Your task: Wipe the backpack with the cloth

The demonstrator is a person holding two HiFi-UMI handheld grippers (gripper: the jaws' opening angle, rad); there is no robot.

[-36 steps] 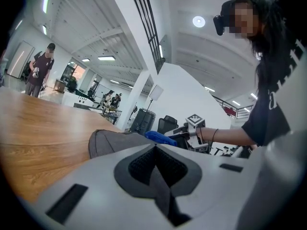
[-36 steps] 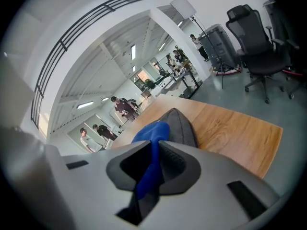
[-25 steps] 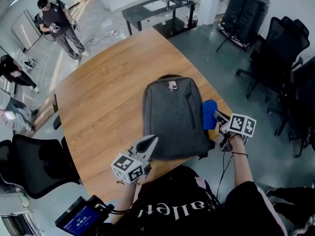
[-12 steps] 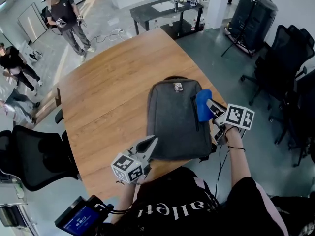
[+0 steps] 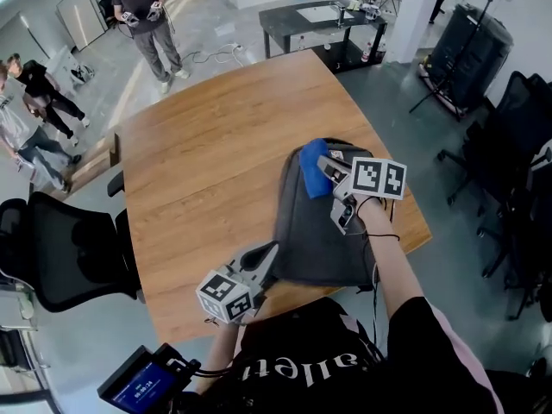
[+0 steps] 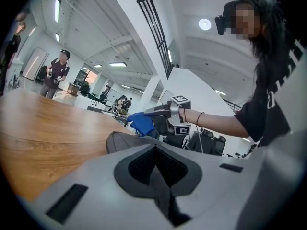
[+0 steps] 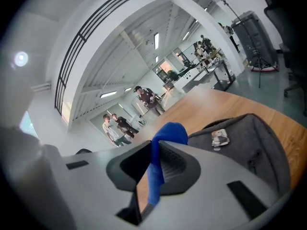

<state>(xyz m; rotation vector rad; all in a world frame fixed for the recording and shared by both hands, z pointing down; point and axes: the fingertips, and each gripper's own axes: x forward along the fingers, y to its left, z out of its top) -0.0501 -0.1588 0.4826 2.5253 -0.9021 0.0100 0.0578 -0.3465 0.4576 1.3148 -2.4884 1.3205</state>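
Right gripper [image 5: 325, 168] jaws clamped on bunched blue cloth [image 5: 312, 154] over grey fabric backpack [image 5: 316, 240]; left gripper [image 5: 264, 254] jaws together, seemingly empty.

floor [image 5: 405, 102]: grey, glossy | furniture: wooden counter [image 5: 198, 162], black office chairs [image 5: 65, 248], dark side table [image 5: 319, 20] | structure: white column [image 5: 414, 7]

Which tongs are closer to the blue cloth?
Right. The right tongs pinch the blue cloth over the top of the backpack; the left tongs are by its near corner, away from the cloth.
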